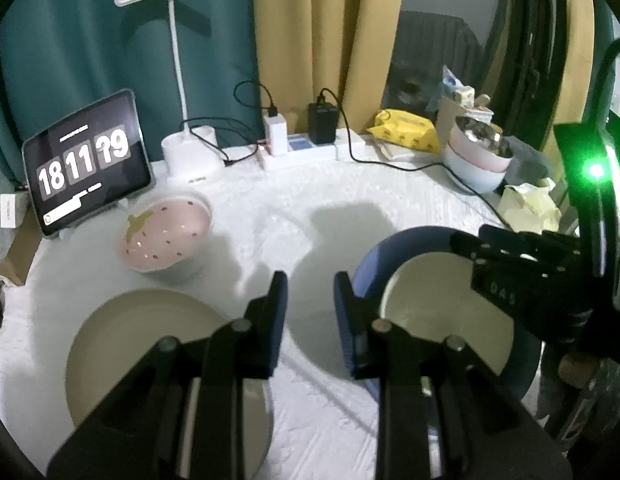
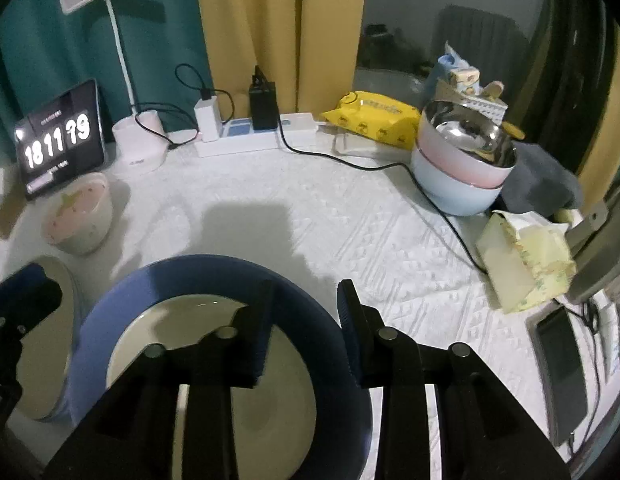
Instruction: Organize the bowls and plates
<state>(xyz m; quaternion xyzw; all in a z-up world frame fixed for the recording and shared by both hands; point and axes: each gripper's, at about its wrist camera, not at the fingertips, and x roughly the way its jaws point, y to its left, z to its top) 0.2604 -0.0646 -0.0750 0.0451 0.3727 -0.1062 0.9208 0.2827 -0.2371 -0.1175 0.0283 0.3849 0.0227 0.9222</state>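
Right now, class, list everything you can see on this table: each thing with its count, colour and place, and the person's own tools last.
Blue-rimmed plate: 1, blue and cream, front centre.
Beige plate: 1, front left.
Strawberry bowl: 1, pink, left.
Stacked bowls: 3, steel, pink, pale blue, back right.
Tablet clock: 1, black, back left.
Desk lamp: 1, white, back.
Power strip: 1, white, back.
Yellow packet: 1, back right.
Tissue pack: 1, pale yellow, right.
Left gripper: black, open, empty.
Right gripper: black, open, over plate.

The right claw (image 2: 304,320) hangs with jaws apart over the blue-rimmed plate (image 2: 182,280) on the white-covered counter (image 2: 310,224); its left finger overlaps the plate's rim, nothing between the fingers.
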